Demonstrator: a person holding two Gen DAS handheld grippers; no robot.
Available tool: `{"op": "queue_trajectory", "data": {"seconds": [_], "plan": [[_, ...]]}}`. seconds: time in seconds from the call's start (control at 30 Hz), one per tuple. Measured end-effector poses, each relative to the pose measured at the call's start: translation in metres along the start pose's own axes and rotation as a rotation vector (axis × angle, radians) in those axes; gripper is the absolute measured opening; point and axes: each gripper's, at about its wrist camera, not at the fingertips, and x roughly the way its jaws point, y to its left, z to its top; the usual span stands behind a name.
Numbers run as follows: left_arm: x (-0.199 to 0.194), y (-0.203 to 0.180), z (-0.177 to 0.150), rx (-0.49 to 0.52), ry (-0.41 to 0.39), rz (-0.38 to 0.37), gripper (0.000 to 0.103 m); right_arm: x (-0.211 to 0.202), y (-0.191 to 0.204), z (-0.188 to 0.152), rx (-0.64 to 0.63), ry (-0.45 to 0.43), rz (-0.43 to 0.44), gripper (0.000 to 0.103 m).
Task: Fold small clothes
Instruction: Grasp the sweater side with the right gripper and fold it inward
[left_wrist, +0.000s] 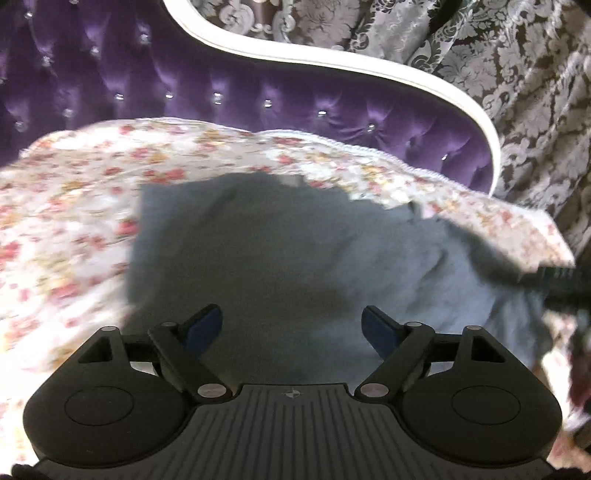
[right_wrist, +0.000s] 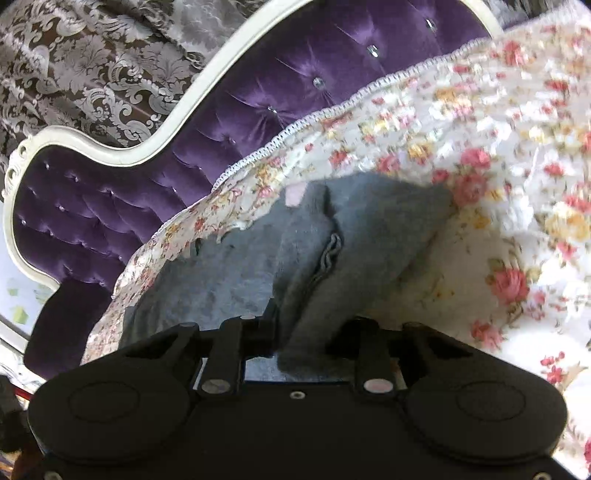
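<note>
Ahead of the matt black plastic left gripper (left_wrist: 291, 326) lies a soft, fuzzy grey knit garment (left_wrist: 258, 251) on a floral printed cotton-like bedspread (left_wrist: 74, 192). Beyond it: glossy purple tufted velvet headboard (left_wrist: 258, 96), smooth white-painted frame (left_wrist: 369, 70), shiny damask curtain (left_wrist: 517, 74).

The right hand-held gripper (right_wrist: 304, 334) has its fingertips buried in a bunched fold of the grey garment (right_wrist: 354, 236), so the grip itself is hidden. In the left view, motion blur smears the floral bedspread (left_wrist: 74, 221) and a dark object (left_wrist: 554, 280) cut off at the right edge.
</note>
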Motion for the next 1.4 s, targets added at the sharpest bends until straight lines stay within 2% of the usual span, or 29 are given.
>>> {"op": "queue_trajectory", "data": {"seconds": [0.1, 0.17, 0.43, 0.63, 0.83, 0.87, 0.93, 0.97, 1.0, 1.13, 1.23, 1.3, 1.4], "plan": [[-0.016, 0.021, -0.017, -0.017, -0.018, 0.014, 0.082, -0.001, 0.028, 0.007, -0.071, -0.001, -0.069, 0.032], [-0.024, 0.03, -0.022, -0.029, -0.029, 0.023, 0.082, 0.0, 0.048, 0.011, -0.103, 0.003, -0.08, 0.032], [-0.047, 0.058, -0.037, -0.043, -0.047, 0.01, 0.082, 0.031, 0.149, 0.017, -0.252, 0.055, -0.024, 0.031], [-0.053, 0.081, -0.044, -0.084, -0.052, 0.018, 0.082, 0.09, 0.218, -0.008, -0.354, 0.133, 0.015, 0.029], [-0.054, 0.099, -0.052, -0.116, -0.034, 0.021, 0.082, 0.144, 0.266, -0.041, -0.474, 0.213, -0.021, 0.029], [-0.054, 0.101, -0.053, -0.119, -0.033, 0.021, 0.082, 0.15, 0.273, -0.047, -0.509, 0.219, -0.037, 0.03], [-0.055, 0.103, -0.055, -0.125, -0.03, 0.015, 0.082, 0.156, 0.283, -0.057, -0.564, 0.238, -0.047, 0.043], [-0.056, 0.104, -0.056, -0.127, -0.028, 0.011, 0.082, 0.158, 0.286, -0.059, -0.573, 0.25, -0.03, 0.056], [-0.056, 0.105, -0.055, -0.129, -0.026, 0.006, 0.082, 0.157, 0.288, -0.06, -0.567, 0.26, 0.012, 0.064], [-0.057, 0.106, -0.053, -0.13, -0.024, 0.005, 0.082, 0.134, 0.294, -0.049, -0.513, 0.236, 0.221, 0.065], [-0.06, 0.105, -0.049, -0.122, -0.03, -0.003, 0.082, 0.105, 0.295, -0.034, -0.488, 0.169, 0.311, 0.065], [-0.064, 0.104, -0.045, -0.112, -0.034, -0.012, 0.082, 0.084, 0.288, -0.023, -0.483, 0.119, 0.318, 0.069], [-0.068, 0.102, -0.03, -0.08, -0.054, -0.014, 0.082, 0.056, 0.269, -0.016, -0.511, 0.033, 0.256, 0.076]]}}
